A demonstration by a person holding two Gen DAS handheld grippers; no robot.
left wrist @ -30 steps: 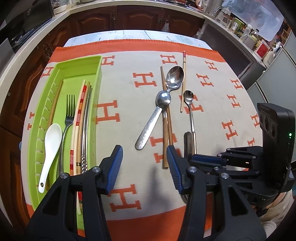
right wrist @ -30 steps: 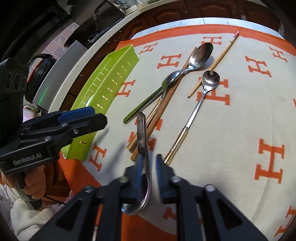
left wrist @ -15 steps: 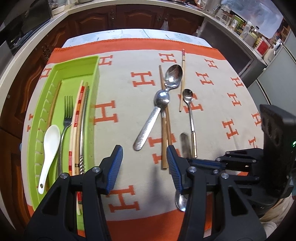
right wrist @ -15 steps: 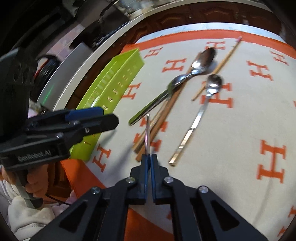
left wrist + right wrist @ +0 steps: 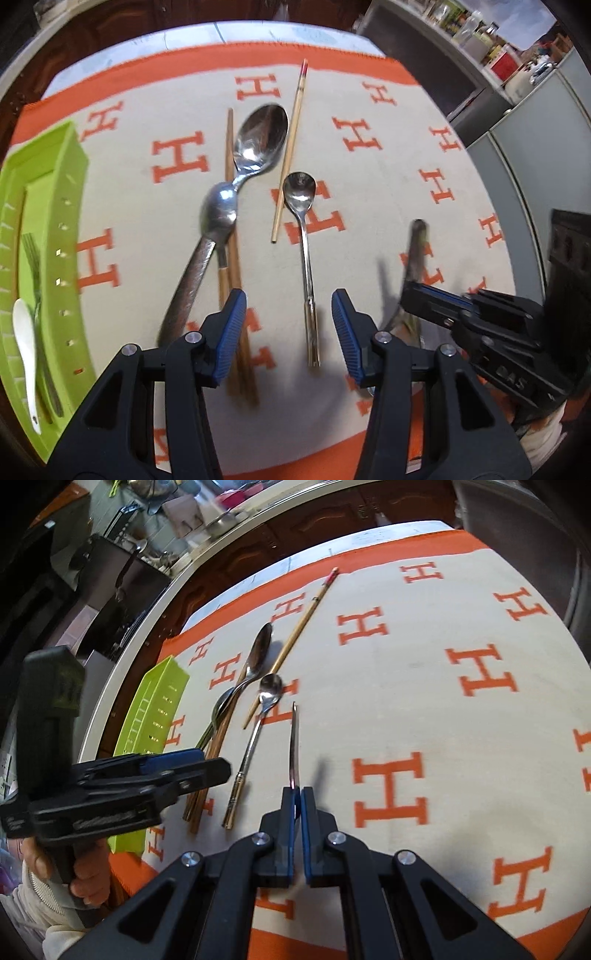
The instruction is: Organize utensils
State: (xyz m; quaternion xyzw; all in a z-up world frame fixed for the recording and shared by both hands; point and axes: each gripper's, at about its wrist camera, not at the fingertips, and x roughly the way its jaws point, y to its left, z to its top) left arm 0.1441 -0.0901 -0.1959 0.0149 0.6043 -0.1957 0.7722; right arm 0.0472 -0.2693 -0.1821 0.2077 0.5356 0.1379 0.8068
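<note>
Plainly, the right gripper (image 5: 298, 808) is clamped on a metal utensil (image 5: 293, 746), its blue pads pressed together around the thin handle; the handle points forward and away, held above the cloth (image 5: 461, 709), and in the left wrist view the same utensil (image 5: 415, 254) shows blurred beside the right gripper (image 5: 436, 295), so what kind it is cannot be told. The left gripper (image 5: 288, 328) stands with its fingers (image 5: 231, 332) well apart, holding nothing; it hangs over the near part of the cloth, above the handle end of a small spoon (image 5: 304, 236) and the near ends of a pair of brown chopsticks (image 5: 236, 295).

Toward the middle of the cloth lie a large spoon (image 5: 258, 136) and a second spoon with a patterned handle (image 5: 207, 236), the large one's handle crossing the other's bowl; both lie over the brown chopsticks. A single pale chopstick with a red tip (image 5: 290, 147) lies just beside the large spoon's bowl, its near end close to the small spoon.

At the left edge of the cloth sits a green tray (image 5: 70, 206); inside it are a white ceramic spoon (image 5: 26, 347) and a fork (image 5: 33, 266), side by side. A hand (image 5: 85, 871) in a pale sleeve grips the left gripper's handle.
</note>
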